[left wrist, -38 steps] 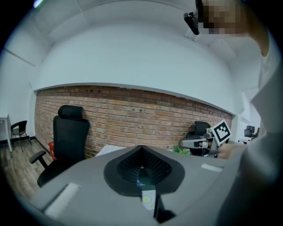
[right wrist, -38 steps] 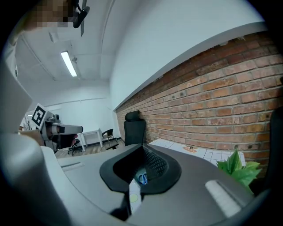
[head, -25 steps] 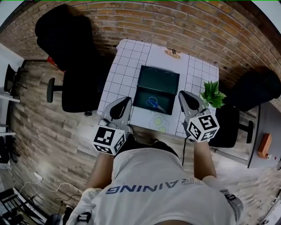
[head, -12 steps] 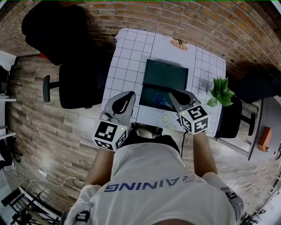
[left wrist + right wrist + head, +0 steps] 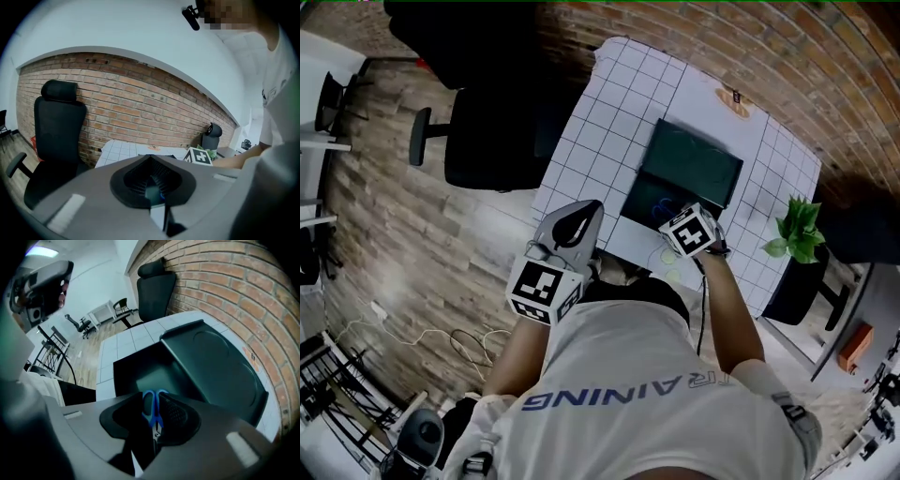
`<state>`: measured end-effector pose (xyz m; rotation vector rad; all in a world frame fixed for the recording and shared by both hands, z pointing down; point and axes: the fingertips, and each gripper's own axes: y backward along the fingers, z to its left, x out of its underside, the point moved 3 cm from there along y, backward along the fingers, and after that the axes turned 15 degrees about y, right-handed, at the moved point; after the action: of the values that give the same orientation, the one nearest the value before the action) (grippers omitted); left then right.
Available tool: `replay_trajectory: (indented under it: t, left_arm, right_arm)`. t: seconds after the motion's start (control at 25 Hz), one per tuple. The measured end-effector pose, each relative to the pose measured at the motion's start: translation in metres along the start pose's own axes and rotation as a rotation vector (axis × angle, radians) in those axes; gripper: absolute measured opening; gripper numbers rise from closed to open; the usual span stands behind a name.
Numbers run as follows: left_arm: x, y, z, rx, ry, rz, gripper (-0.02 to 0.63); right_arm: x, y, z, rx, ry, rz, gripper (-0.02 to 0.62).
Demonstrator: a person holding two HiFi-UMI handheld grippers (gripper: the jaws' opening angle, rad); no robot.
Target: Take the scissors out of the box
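Observation:
A dark box (image 5: 661,199) stands open on the white gridded table (image 5: 609,112), its lid (image 5: 694,157) laid back towards the brick wall. My right gripper (image 5: 680,216) points steeply down into the box, its marker cube on top. In the right gripper view the blue-handled scissors (image 5: 152,405) lie on the box floor (image 5: 140,373), in the gap between the opening jaws of the right gripper (image 5: 152,397); the pads do not press on them. My left gripper (image 5: 584,208) hovers by the table's near left edge, shut and holding nothing; from the left gripper's (image 5: 151,157) own view only the table's far end shows.
A black office chair (image 5: 487,131) stands left of the table. A potted plant (image 5: 797,230) sits at the table's right end. A small orange object (image 5: 733,97) lies near the brick wall. Pale round marks (image 5: 667,255) are on the table near the box's front.
The right gripper has dropped from beside the box down into it and tipped steeply downward. The left gripper has sunk a little by the table's edge.

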<state>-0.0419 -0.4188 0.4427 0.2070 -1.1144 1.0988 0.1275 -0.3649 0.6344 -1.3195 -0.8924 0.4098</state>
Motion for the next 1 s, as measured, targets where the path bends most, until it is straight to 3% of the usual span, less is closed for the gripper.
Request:
replay_trajectory:
  t: [0.28,0.48,0.64,1.0]
  left_arm:
    - [0.002,0.014,0.027,-0.051,0.042,-0.014,0.002]
    - [0.002,0.021,0.033,-0.049,0.060,-0.019,0.002]
    - [-0.002,0.019,0.031,-0.021,0.081,-0.023,0.002]
    - [-0.026,0.004,-0.010,0.095,0.028,-0.041,0.002]
  right_arm:
    - [0.002,-0.034,0.001,0.016,0.055,0.134,0.126]
    - [0.007,-0.039,-0.001,0.043,0.041,0.149,0.098]
    - [0.004,-0.024,-0.004,0.056,0.015,0.074,0.094]
    - [-0.020,0.074,-0.011,0.152,-0.087,-0.245,0.091]
